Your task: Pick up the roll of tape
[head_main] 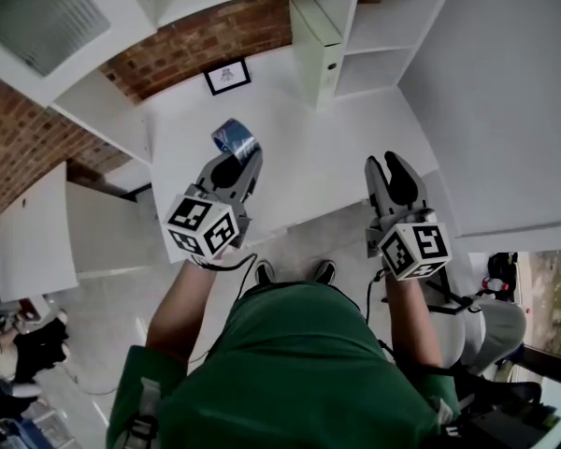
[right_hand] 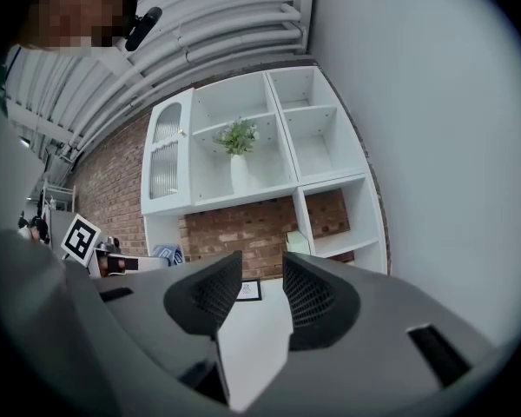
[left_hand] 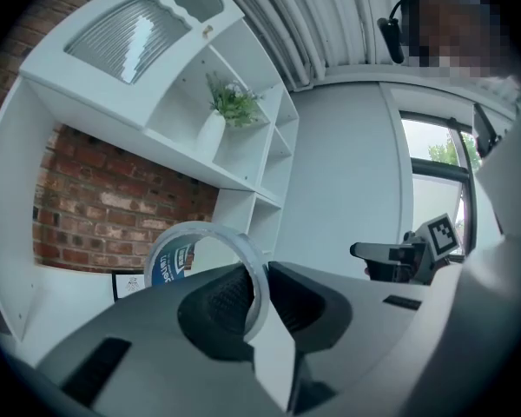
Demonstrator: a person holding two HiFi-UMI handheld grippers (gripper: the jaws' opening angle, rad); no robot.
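Note:
The roll of tape (head_main: 235,139) is a clear ring with a blue printed core, held up above the white desk (head_main: 304,162). My left gripper (head_main: 238,160) is shut on it; in the left gripper view the two jaws pinch the ring's wall, with the rest of the roll (left_hand: 169,259) standing up and to the left of my left gripper (left_hand: 259,278). My right gripper (head_main: 385,165) hovers over the desk's right part, open, with nothing between its jaws. In the right gripper view my right gripper (right_hand: 262,274) points at the shelves, and the roll (right_hand: 168,254) shows small at the left.
A small framed picture (head_main: 227,77) leans against the brick wall at the back of the desk. A white box (head_main: 316,50) stands beside the open shelf unit (head_main: 385,37). A potted plant (left_hand: 231,102) sits on a shelf. White cabinets flank the desk.

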